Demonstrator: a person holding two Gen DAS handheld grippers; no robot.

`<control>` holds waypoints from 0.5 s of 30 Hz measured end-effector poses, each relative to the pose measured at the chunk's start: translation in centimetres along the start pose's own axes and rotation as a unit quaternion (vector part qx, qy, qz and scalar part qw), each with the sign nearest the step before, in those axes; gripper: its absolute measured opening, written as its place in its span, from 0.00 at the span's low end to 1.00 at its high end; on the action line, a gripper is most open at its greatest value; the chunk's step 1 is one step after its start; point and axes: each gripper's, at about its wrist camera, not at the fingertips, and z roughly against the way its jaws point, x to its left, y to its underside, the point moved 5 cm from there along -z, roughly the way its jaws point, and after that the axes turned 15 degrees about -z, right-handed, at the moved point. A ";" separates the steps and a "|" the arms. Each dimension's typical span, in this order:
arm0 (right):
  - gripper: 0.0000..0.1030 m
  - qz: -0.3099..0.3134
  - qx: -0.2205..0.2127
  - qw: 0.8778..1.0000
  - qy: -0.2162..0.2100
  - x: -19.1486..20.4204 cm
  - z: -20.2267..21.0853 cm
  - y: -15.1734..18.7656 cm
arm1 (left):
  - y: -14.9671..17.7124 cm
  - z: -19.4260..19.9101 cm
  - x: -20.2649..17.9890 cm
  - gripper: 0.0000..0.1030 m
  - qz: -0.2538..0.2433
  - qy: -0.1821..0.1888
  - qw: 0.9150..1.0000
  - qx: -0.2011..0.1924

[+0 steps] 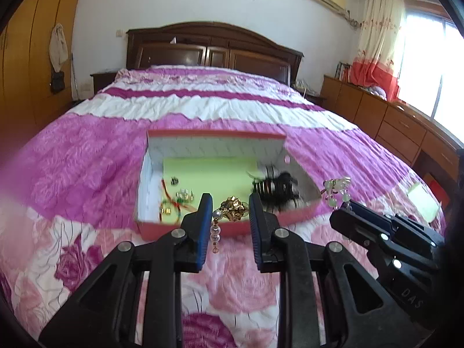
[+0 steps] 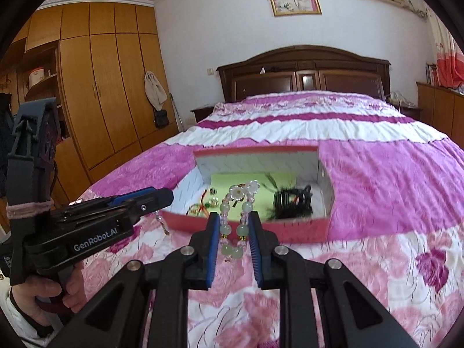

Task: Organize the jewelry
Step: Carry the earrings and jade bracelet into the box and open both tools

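Box [image 1: 214,142]: we see several pieces inside.
Left gripper [image 1: 229,220]: spread, pearl strand [image 1: 216,227] dangling.
Right gripper [image 2: 233,232]: grasping bead bracelet [image 2: 236,220], not boxed.

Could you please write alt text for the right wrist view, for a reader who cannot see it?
The right gripper holds a green bead bracelet with a flower charm just before an open red box of jewelry on a pink floral bedspread. The left gripper reaches in from the left, dangling a pearl piece.
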 end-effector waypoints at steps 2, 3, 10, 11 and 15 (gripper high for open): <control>0.21 0.005 -0.009 1.000 0.000 0.2 -0.3 -0.5 | -0.7 -0.2 0.2 0.17 0.000 -0.005 1.000 -0.014; 0.21 0.008 -0.013 1.000 0.001 0.2 -0.5 -0.8 | -0.9 -0.3 0.2 0.17 0.000 -0.007 1.000 -0.019; 0.21 0.027 -0.046 0.999 0.007 0.4 -2.0 -2.7 | -2.6 -1.5 0.6 0.17 -0.002 -0.022 0.998 -0.055; 0.21 0.028 -0.049 0.998 0.008 0.3 -2.3 -2.8 | -2.8 -1.7 0.6 0.17 -0.002 -0.024 0.998 -0.058; 0.21 0.028 -0.053 0.998 0.013 0.0 -3.7 -3.4 | -3.3 -2.8 0.9 0.17 -0.003 -0.030 0.997 -0.066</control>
